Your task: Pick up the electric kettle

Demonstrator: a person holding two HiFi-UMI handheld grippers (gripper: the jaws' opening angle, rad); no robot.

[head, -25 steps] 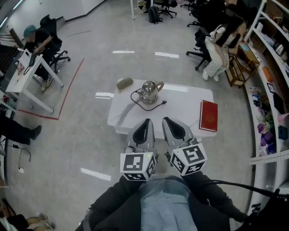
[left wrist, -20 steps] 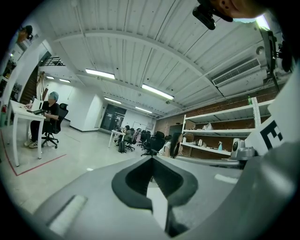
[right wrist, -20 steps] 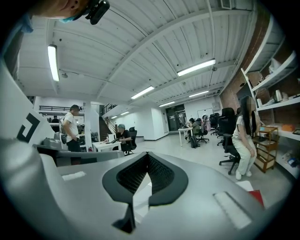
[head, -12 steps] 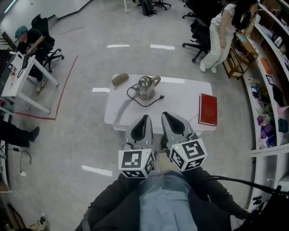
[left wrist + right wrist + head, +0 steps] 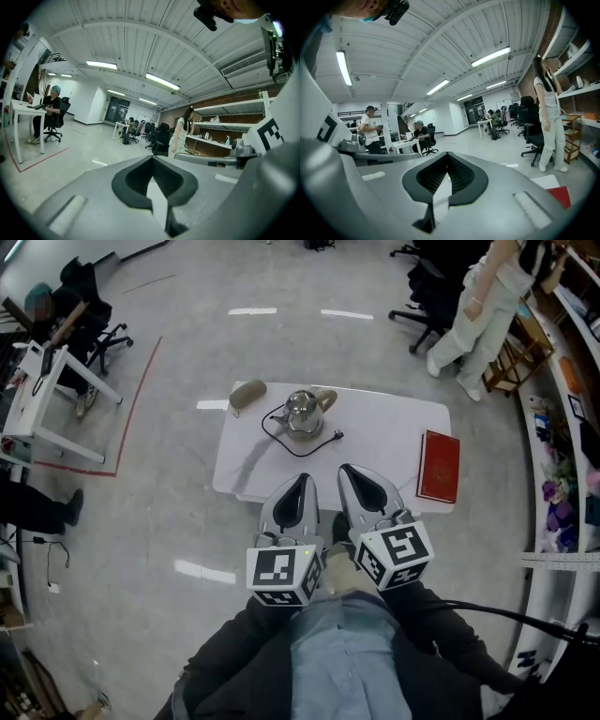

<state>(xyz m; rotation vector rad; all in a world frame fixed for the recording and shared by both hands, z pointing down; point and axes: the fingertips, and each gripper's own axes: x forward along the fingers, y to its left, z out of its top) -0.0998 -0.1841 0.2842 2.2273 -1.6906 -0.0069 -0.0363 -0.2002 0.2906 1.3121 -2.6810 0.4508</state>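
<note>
Gripping nothing, both hand-held grippers (image 5: pixel 302 480) (image 5: pixel 350 469) closed.

The near edge of the white rectangular worktop (image 5: pixel 375 442) is hidden behind the grey left claw (image 5: pixel 302 486) and the grey right claw (image 5: pixel 349 474). The silver electric kettle (image 5: pixel 303 412) is too small to make out its base or lid. The tan oval object (image 5: pixel 247 392) near it cannot be identified. A standing person in pale clothes (image 5: pixel 483 296) is cut off by the top edge. In the right gripper view, only a corner of the red hardcover book (image 5: pixel 559 195) shows past the claw's body.
</note>
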